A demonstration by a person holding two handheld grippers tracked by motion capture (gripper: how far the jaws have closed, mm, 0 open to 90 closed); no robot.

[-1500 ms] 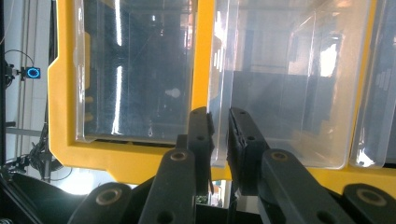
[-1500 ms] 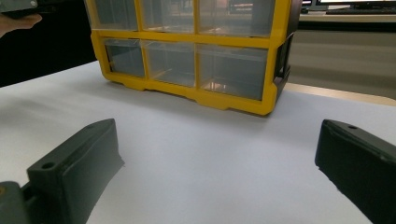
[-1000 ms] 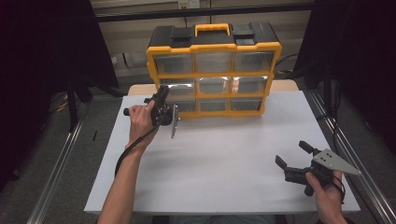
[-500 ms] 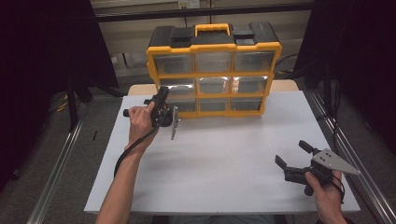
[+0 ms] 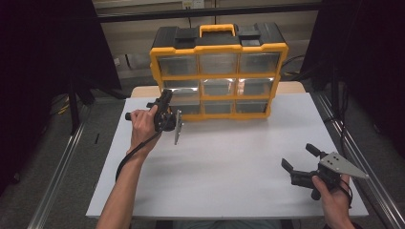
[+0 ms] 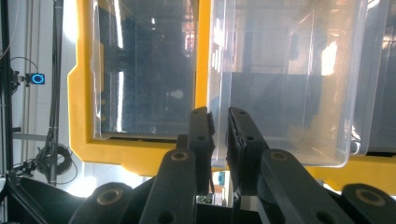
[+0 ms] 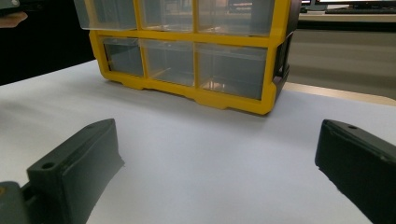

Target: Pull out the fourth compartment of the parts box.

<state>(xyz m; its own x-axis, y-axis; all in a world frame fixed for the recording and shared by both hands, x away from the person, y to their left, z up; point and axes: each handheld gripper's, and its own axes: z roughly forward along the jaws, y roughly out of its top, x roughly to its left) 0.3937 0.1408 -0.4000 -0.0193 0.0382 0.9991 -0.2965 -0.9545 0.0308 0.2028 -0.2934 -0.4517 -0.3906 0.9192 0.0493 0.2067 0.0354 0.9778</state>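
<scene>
A yellow and black drawer cabinet [image 5: 217, 47] with clear drawers stands at the back of the white table [image 5: 229, 162]. My left gripper [image 5: 165, 102] is at its middle-left drawer [image 5: 181, 88]. In the left gripper view the jaws of the left gripper [image 6: 219, 128] are shut on the front lip of that clear drawer [image 6: 289, 93], which stands out slightly from the yellow frame [image 6: 84, 140]. My right gripper [image 5: 298, 156] is held low over the table at the front right, open and holding nothing. In its own view the right gripper [image 7: 219, 140] faces the cabinet [image 7: 187, 35], where the drawer [image 7: 105, 14] sticks out.
Metal rails [image 5: 57, 176] run along both sides of the table, with dark curtains beyond. A cable [image 5: 136, 150] trails from the left gripper along the forearm. Bare white table surface lies between the two grippers.
</scene>
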